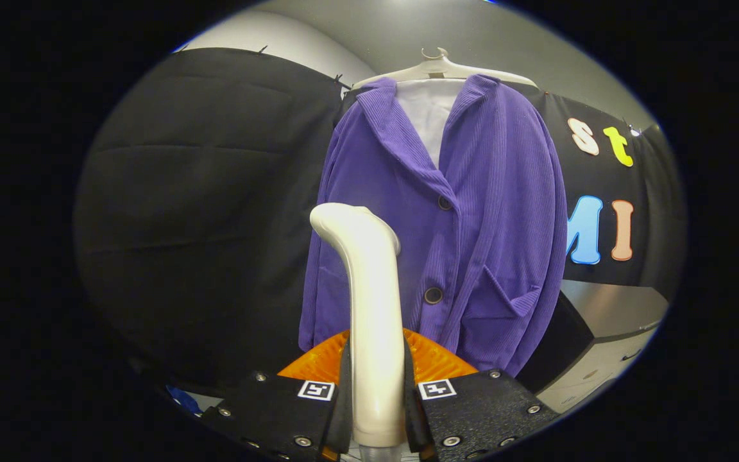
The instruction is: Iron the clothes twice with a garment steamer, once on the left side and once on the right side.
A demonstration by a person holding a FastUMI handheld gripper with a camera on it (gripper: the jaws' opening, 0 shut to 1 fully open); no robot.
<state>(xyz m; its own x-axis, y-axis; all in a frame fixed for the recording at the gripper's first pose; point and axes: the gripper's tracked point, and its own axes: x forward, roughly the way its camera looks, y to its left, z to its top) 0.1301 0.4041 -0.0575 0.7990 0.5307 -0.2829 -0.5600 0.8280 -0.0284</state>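
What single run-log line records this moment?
gripper: shut on steamer handle | steamer: upright, head facing purple jacket | jacket: on hanger, buttoned | contact: cannot tell

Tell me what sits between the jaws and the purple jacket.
In the gripper view, the white garment steamer, clamped by the gripper, rises between them; its bent head overlaps the purple jacket on its hanger.

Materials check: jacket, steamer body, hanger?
Jacket: purple ribbed fabric, likely corduroy; fine vertical ridges, matte, dark buttons. Garment steamer: smooth cream plastic by the look, glossy highlights along its curved neck; the gripper has its jaws shut on it. Hanger: pale, smooth, probably moulded plastic.
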